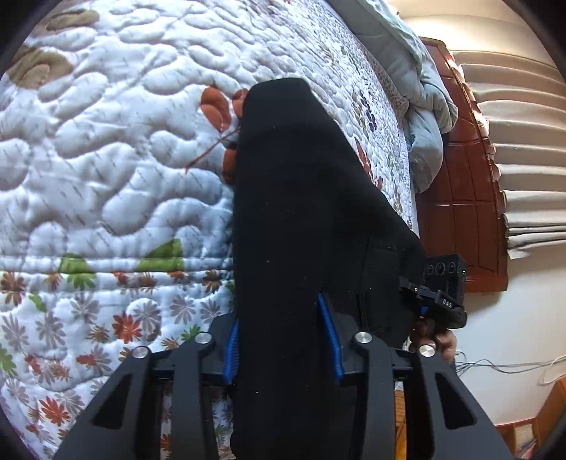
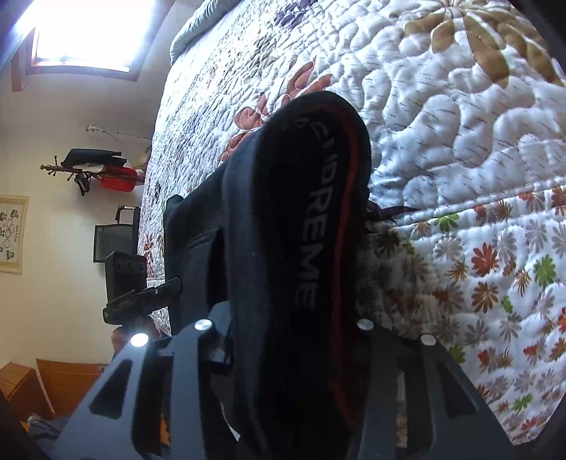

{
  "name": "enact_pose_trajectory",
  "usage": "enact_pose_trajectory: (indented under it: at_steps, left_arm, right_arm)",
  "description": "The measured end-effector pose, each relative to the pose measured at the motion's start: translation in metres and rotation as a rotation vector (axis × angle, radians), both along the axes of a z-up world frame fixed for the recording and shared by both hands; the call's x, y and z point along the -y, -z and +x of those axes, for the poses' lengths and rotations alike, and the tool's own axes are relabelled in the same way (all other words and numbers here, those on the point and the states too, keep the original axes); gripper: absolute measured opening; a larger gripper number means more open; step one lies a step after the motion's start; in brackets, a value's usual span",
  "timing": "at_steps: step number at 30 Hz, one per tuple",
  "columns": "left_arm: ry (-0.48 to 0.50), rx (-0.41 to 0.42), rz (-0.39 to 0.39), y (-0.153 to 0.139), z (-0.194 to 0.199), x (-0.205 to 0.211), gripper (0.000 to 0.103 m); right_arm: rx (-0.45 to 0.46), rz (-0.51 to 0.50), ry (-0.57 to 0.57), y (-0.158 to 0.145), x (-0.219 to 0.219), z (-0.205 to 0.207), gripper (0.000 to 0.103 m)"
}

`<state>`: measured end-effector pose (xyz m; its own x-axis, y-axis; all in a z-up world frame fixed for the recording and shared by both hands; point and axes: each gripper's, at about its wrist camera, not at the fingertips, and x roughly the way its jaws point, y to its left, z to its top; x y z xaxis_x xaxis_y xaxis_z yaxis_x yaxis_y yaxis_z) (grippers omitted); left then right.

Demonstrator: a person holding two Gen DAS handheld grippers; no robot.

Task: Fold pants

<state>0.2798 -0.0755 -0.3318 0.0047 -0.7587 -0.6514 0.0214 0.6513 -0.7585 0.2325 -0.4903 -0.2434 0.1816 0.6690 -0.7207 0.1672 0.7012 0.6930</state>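
Observation:
The black pants hang between both grippers, lifted over the flowered quilt. My left gripper is shut on a thick fold of the black cloth, which covers the gap between its blue pads. My right gripper is shut on the waistband, a black band with grey letters and a red stripe. The cloth hides the right fingertips. The other gripper shows at the right in the left wrist view and at the left in the right wrist view.
The quilt covers a bed. A pale blue duvet is bunched at the bed's far end by a red-brown headboard. A coat rack and a bright window stand beside the bed.

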Motion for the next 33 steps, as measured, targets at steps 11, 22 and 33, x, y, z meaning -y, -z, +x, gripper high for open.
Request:
enact_pose_trajectory:
  at_steps: [11,22,33]
  left_arm:
    - [0.002,0.104,-0.002,-0.038,0.0,-0.003,0.028]
    - [-0.099,0.221,0.028,-0.09,0.038,-0.092,0.028]
    - [-0.231,0.231,0.131,-0.096,0.12,-0.217,0.028]
  right_arm:
    - [0.09,-0.078,-0.03,-0.047,-0.038,-0.002,0.03]
    - [0.183,-0.079,-0.148,-0.078,-0.13,0.078,0.03]
    - [0.21,-0.06,-0.242,-0.057,-0.255,0.197,0.03]
